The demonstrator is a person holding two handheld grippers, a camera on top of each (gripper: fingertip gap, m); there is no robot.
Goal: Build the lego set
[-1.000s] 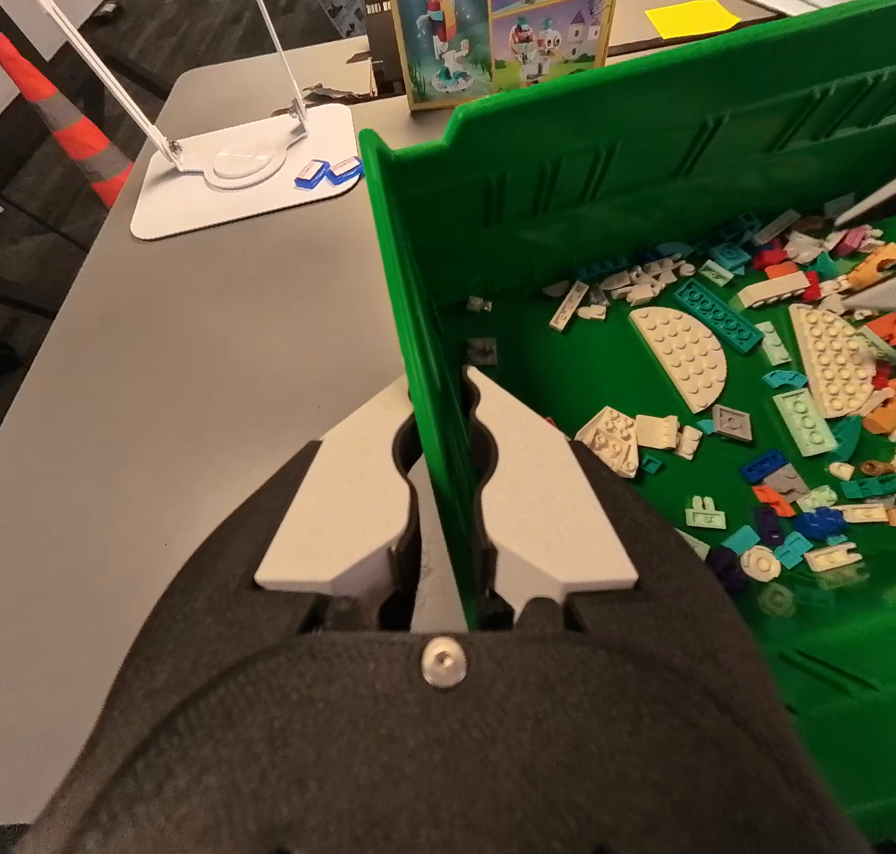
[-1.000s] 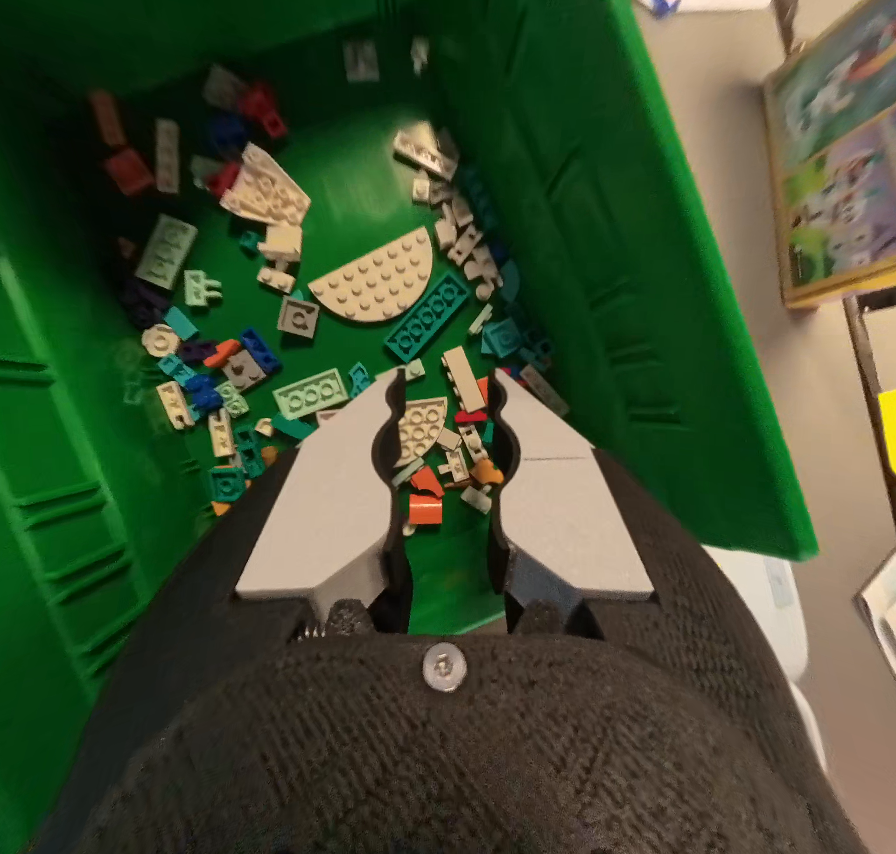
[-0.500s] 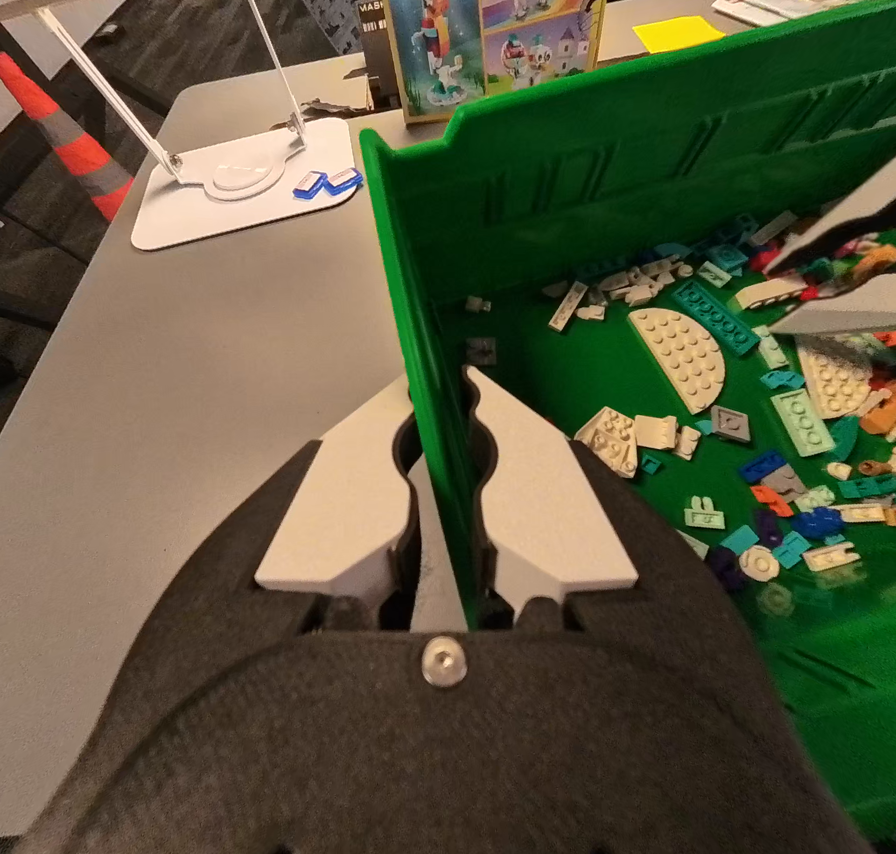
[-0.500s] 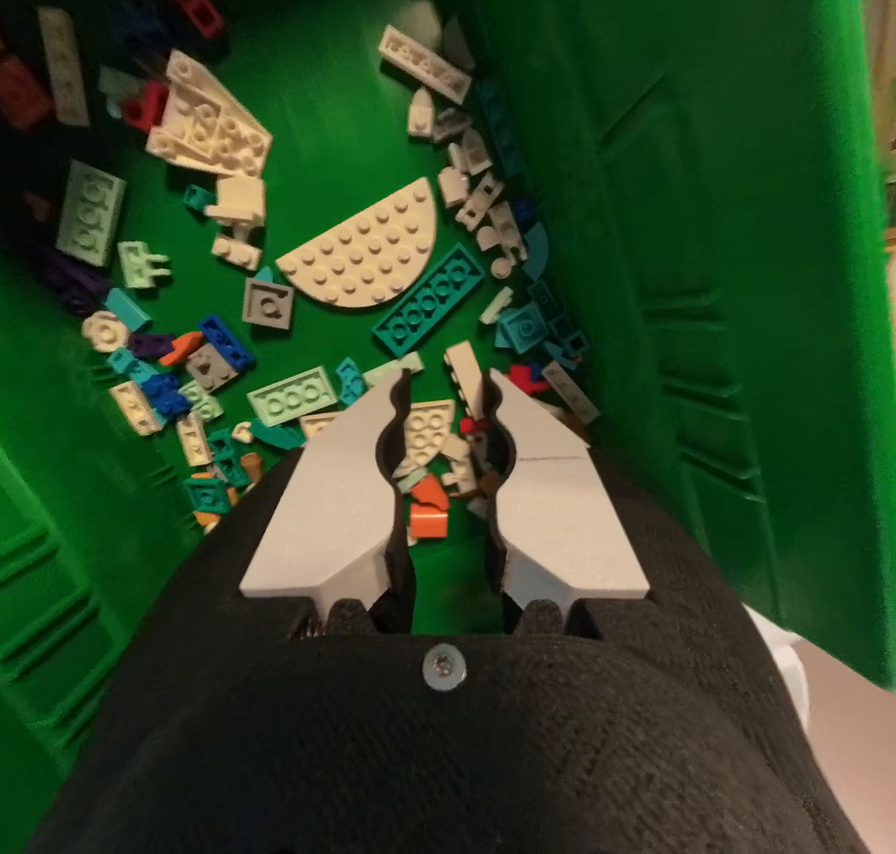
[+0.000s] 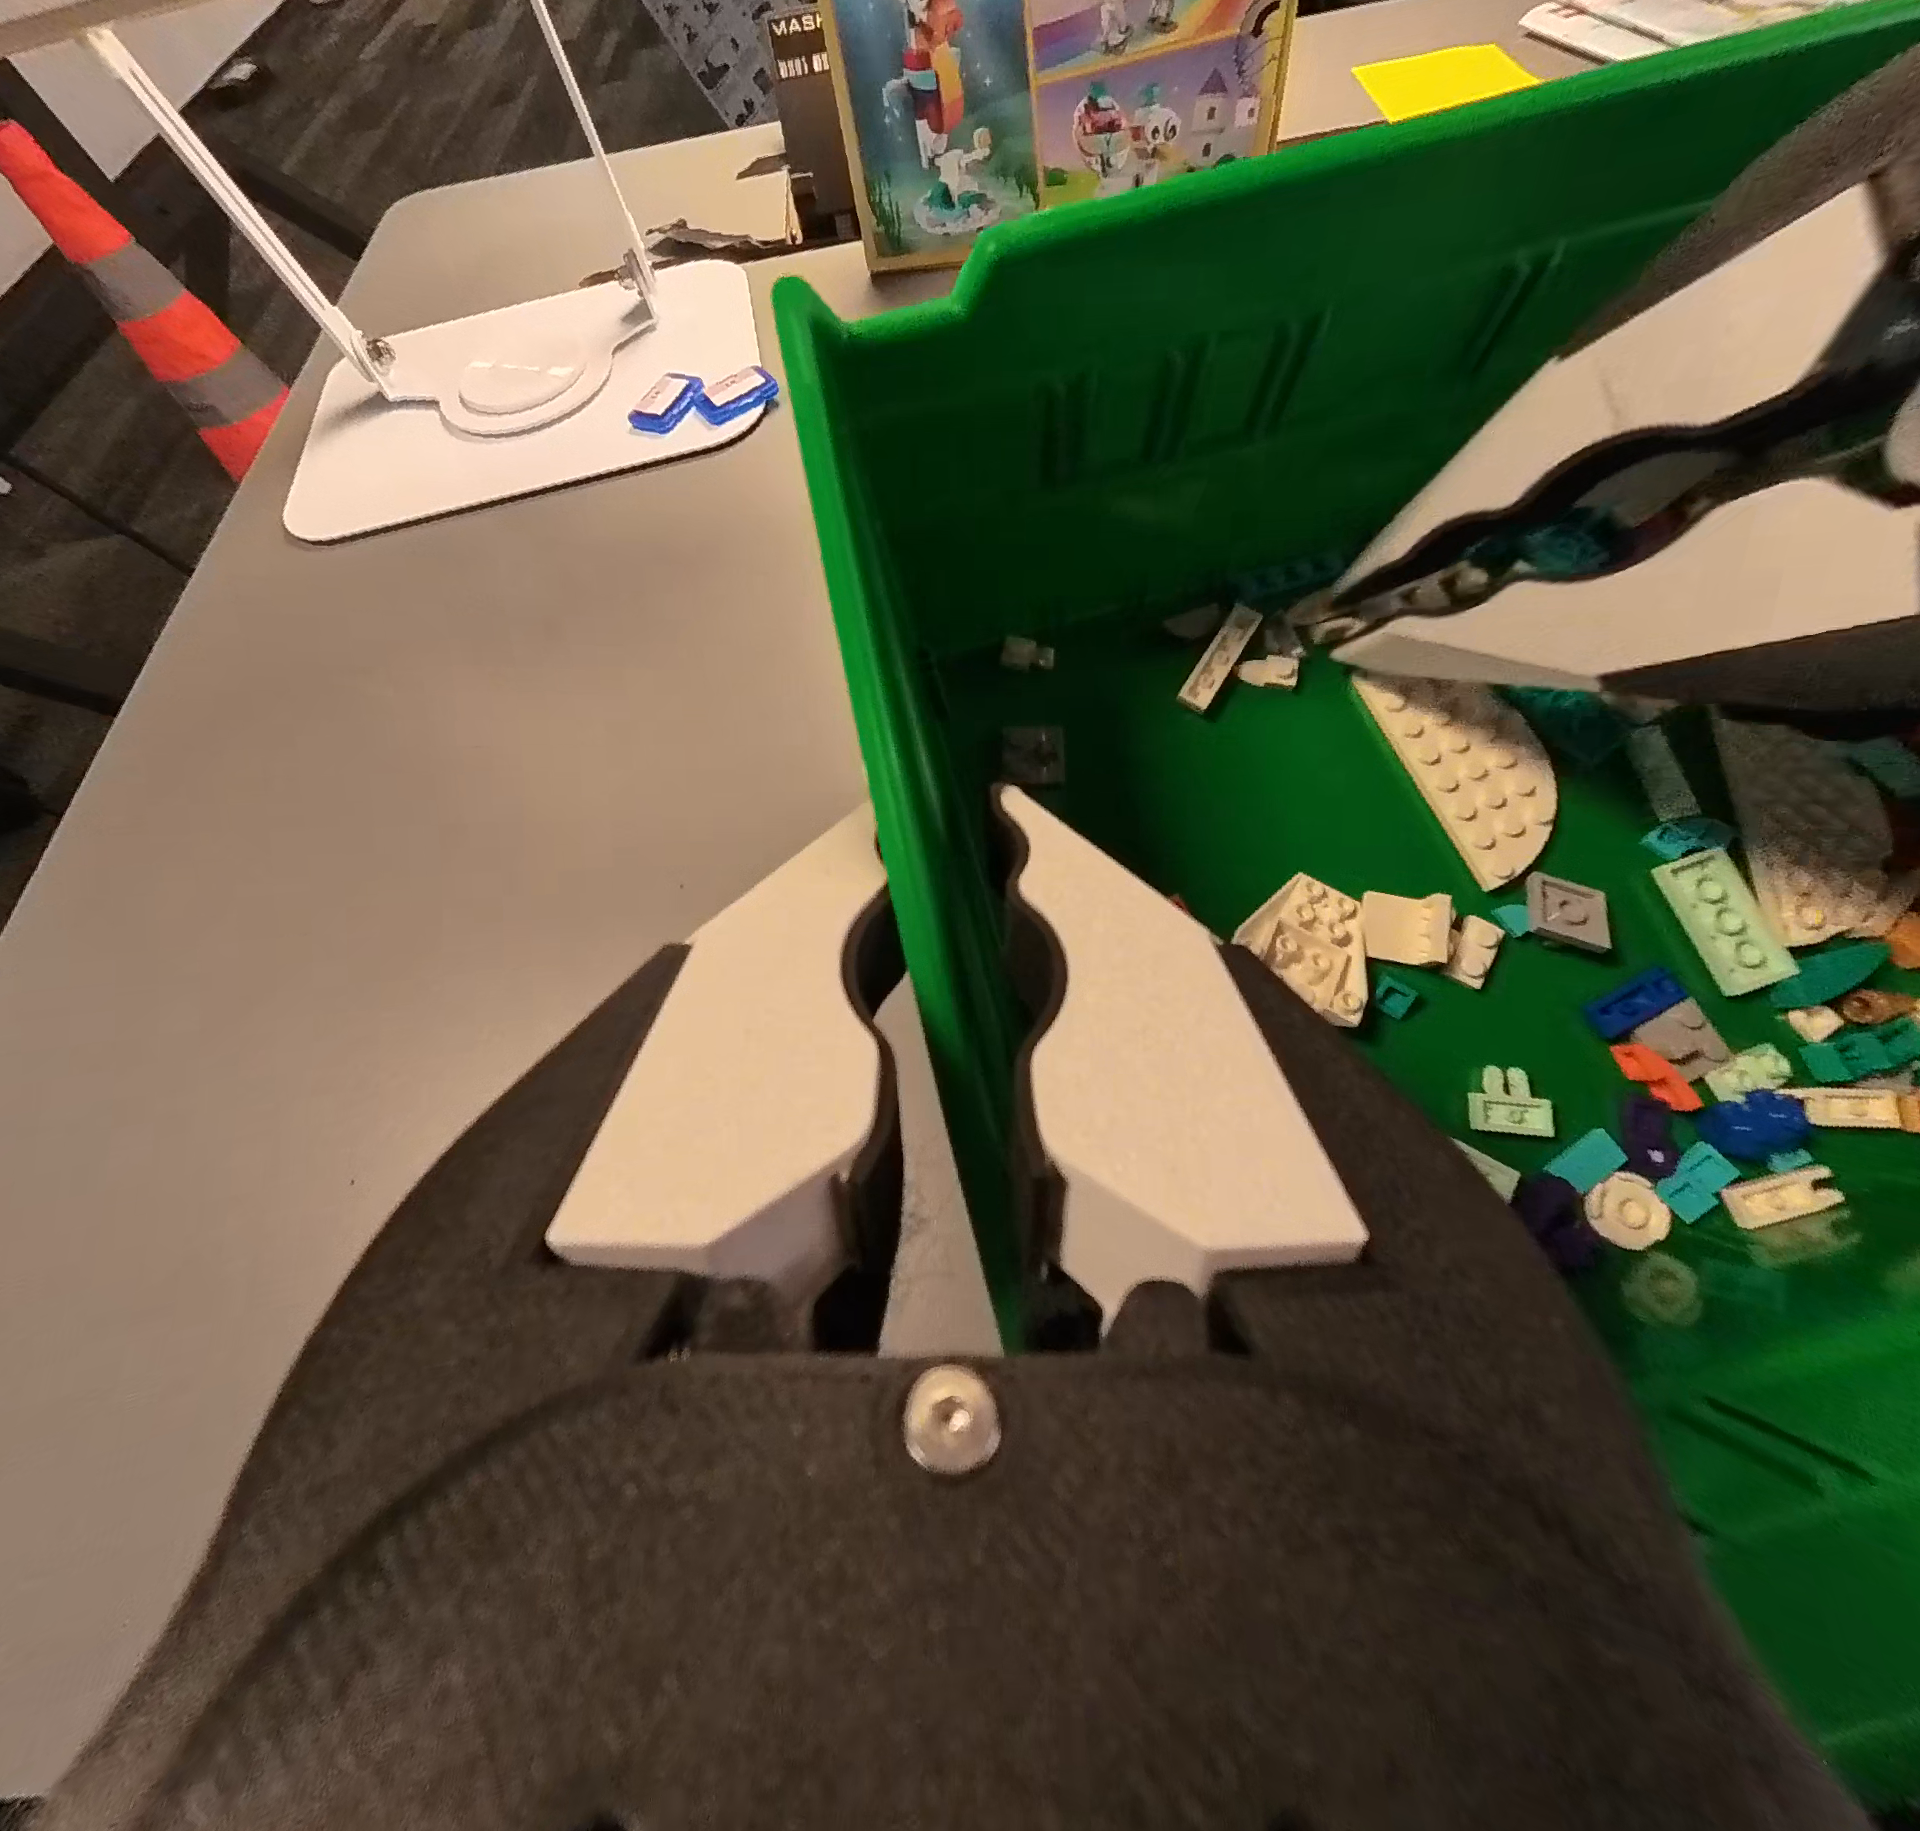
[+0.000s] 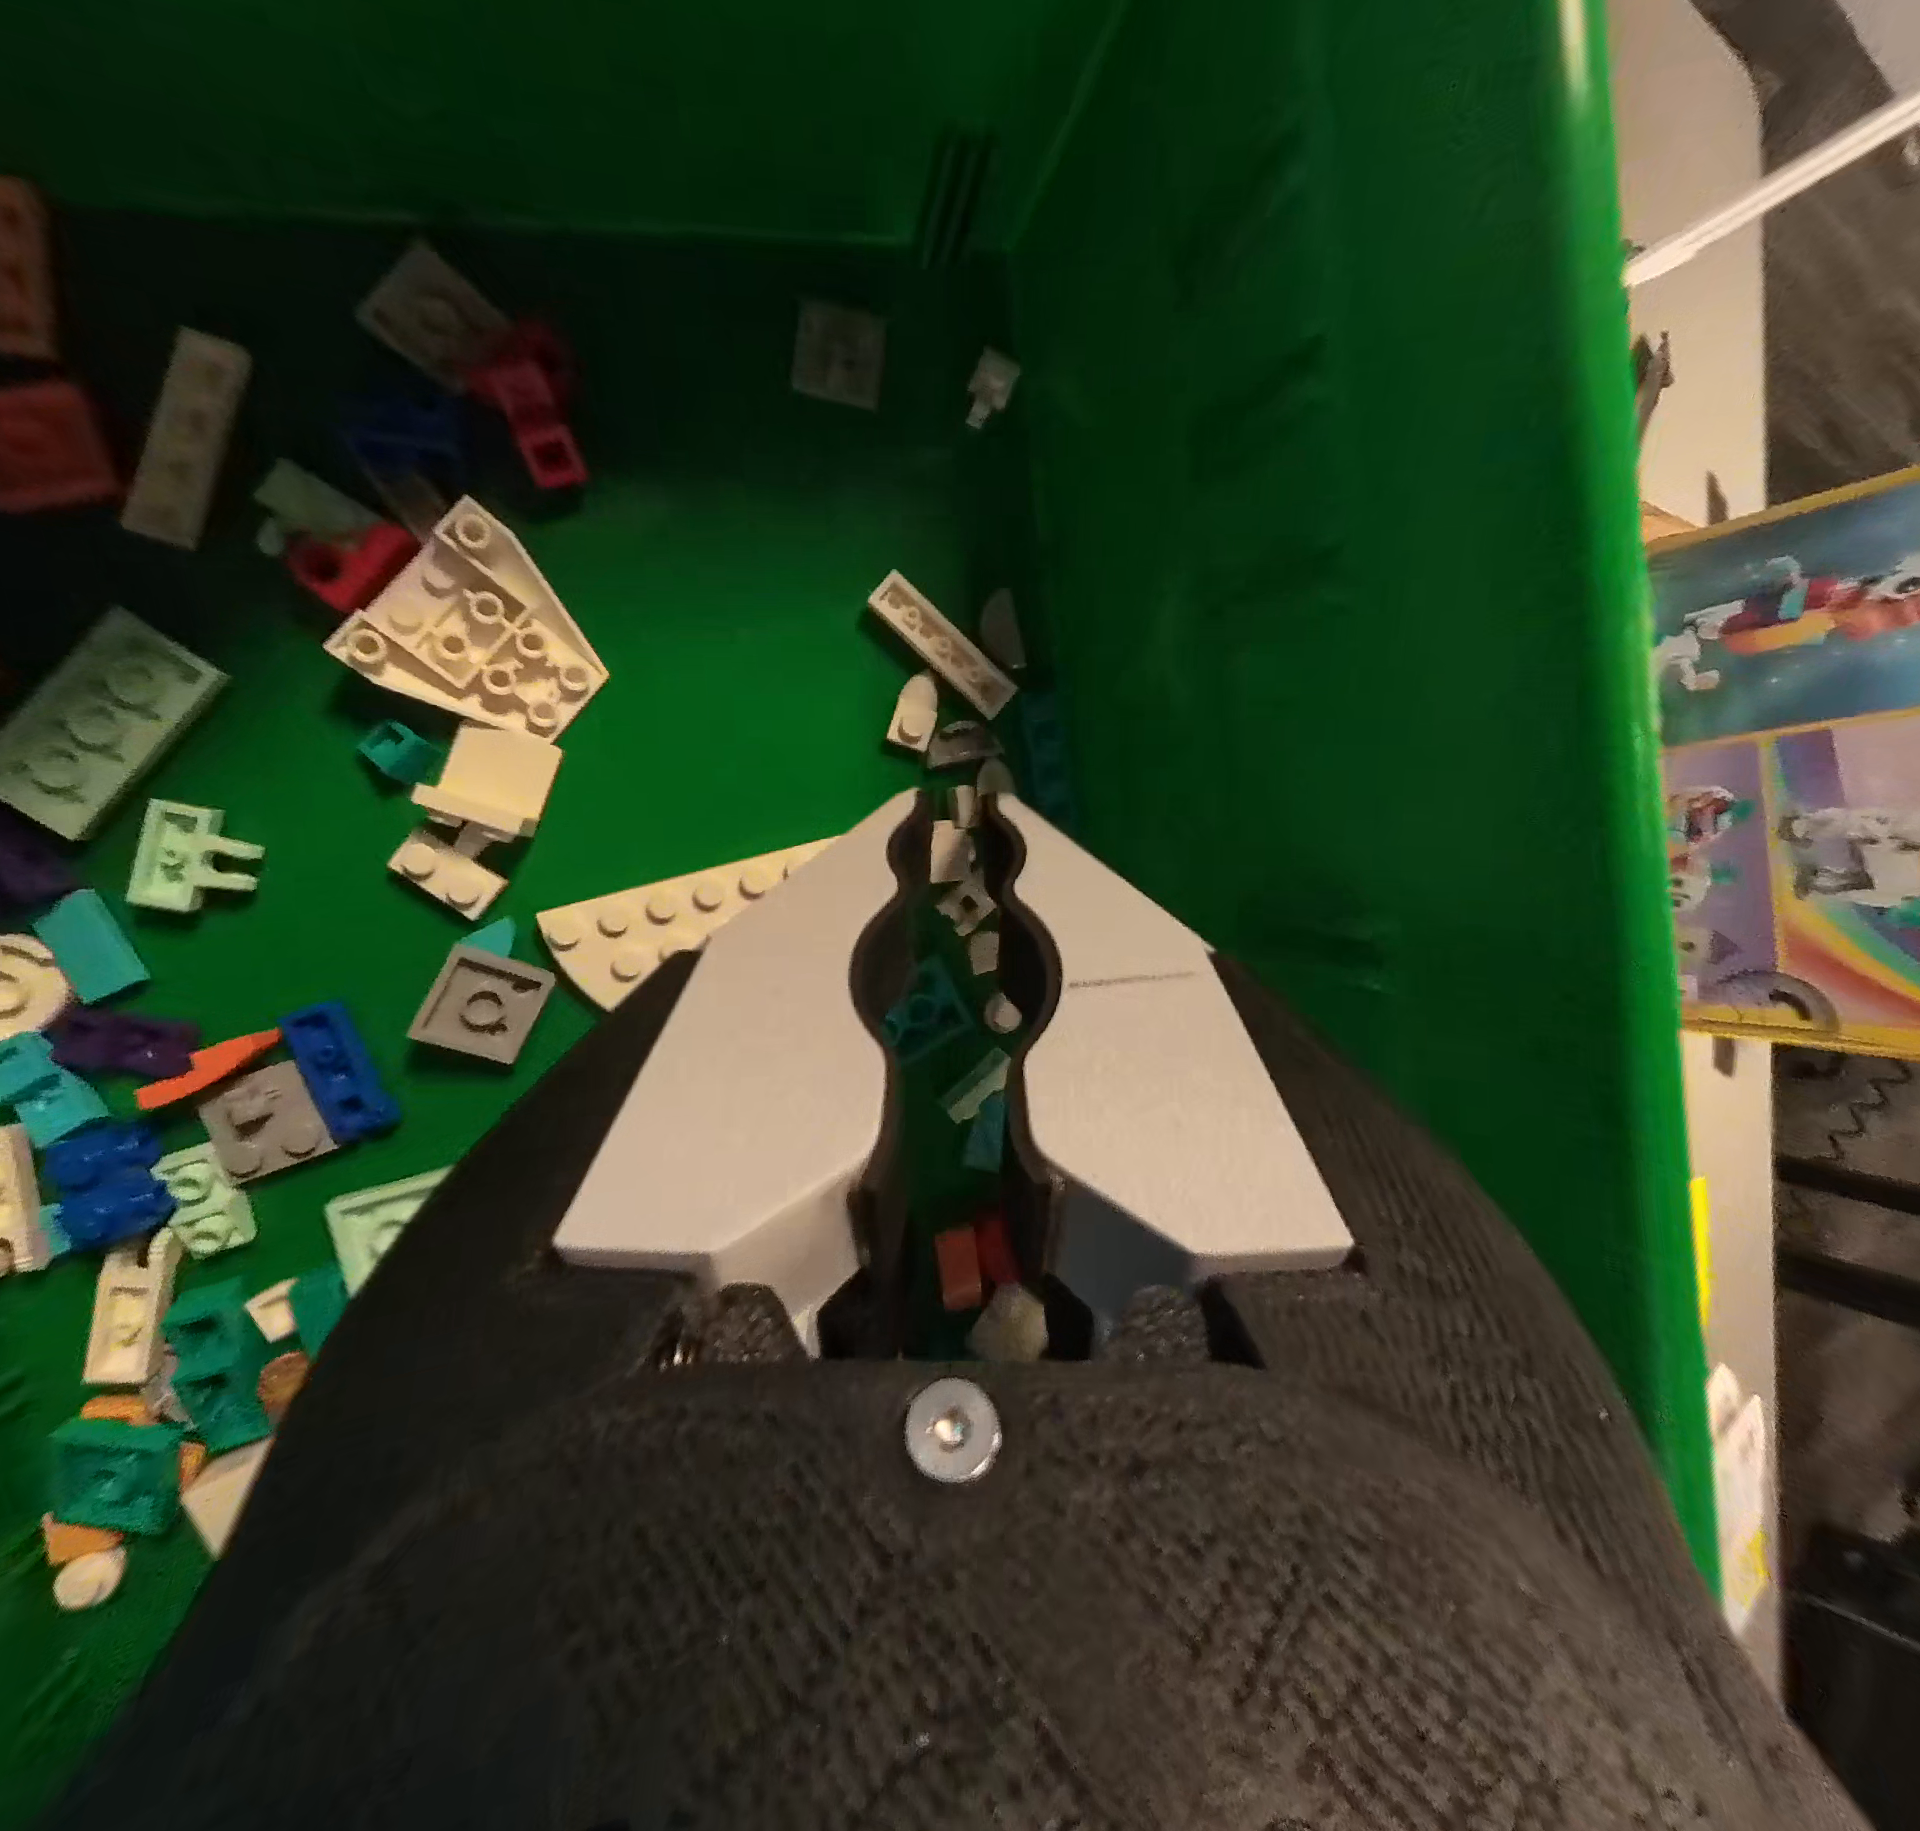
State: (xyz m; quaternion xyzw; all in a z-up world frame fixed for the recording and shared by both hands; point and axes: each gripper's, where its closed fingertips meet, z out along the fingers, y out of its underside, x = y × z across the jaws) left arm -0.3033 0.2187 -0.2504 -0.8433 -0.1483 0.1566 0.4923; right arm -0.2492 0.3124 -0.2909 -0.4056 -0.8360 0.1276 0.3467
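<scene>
We see the loose lego pieces (image 5: 1621,1033) scattered flat over the floor of the green bin (image 5: 1143,451), thickest toward three o'clock in the left wrist view. A cream half-round plate (image 5: 1465,794) lies studs up near two o'clock. Below it at three o'clock sit a cream wedge plate (image 5: 1309,940), a grey square tile (image 5: 1569,914) and a mint plate (image 5: 1720,924). The set's box (image 5: 1049,67) stands upright at twelve o'clock, beyond the bin.

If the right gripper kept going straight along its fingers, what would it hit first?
Probably the small pale lego pieces lying along the green bin's side wall, just past the right gripper tips; depth is unclear, so it may already touch them.
</scene>
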